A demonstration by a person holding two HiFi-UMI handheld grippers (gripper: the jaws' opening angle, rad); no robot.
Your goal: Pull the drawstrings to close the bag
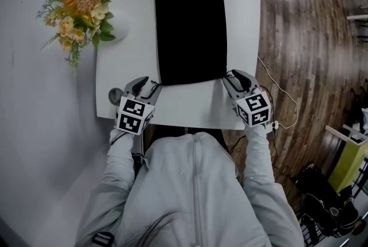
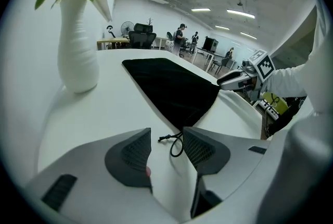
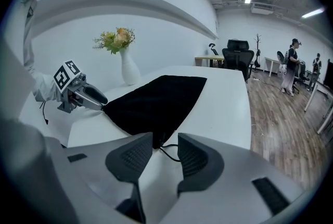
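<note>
A flat black drawstring bag (image 1: 191, 36) lies on the white table (image 1: 184, 105), its mouth toward the near edge. My left gripper (image 1: 150, 87) is at the bag's near left corner. In the left gripper view its jaws (image 2: 166, 134) stand open, with a black drawstring loop (image 2: 175, 146) lying on the table between them, untouched by the pads. My right gripper (image 1: 230, 79) is at the near right corner. In its own view the jaws (image 3: 165, 138) are open around the bag's corner (image 3: 156, 137) and a thin cord (image 3: 167, 153).
A white vase of yellow flowers (image 1: 80, 10) stands at the table's left side, also seen as a vase (image 2: 78, 46) in the left gripper view. A cable (image 1: 282, 96) runs over the wooden floor to the right. Office chairs and people are far behind.
</note>
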